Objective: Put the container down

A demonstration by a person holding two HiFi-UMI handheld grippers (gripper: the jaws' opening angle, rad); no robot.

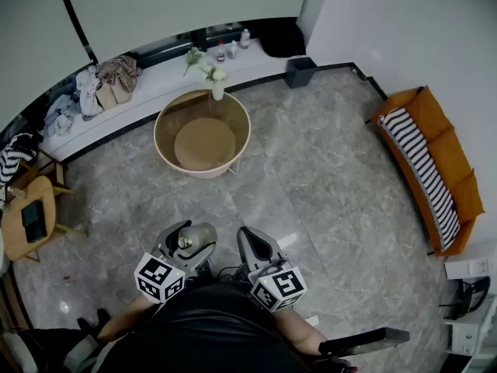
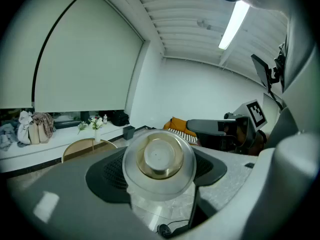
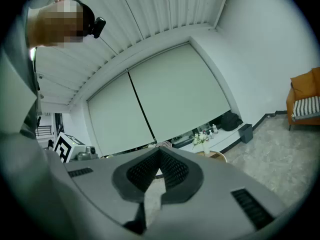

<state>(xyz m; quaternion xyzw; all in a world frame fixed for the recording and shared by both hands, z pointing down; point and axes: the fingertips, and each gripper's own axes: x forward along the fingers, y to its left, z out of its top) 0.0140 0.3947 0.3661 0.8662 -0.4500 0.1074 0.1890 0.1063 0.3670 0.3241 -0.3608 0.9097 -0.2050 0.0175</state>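
Left tongs [image 1: 190,241] spread wide, clamped on clear round container [image 2: 159,160]; its contents cannot be made out. Right tongs [image 3: 159,159] pressed together, nothing held.

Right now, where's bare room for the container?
For the container: round table bare across its middle and near rim; only the vase stands at its far edge. Marble floor between table and orange sofa is bare. Window ledge crowded: bags left, bottles right.

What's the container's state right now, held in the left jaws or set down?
Held. The container sits between the jaws of the left gripper, above the floor, short of the round table.
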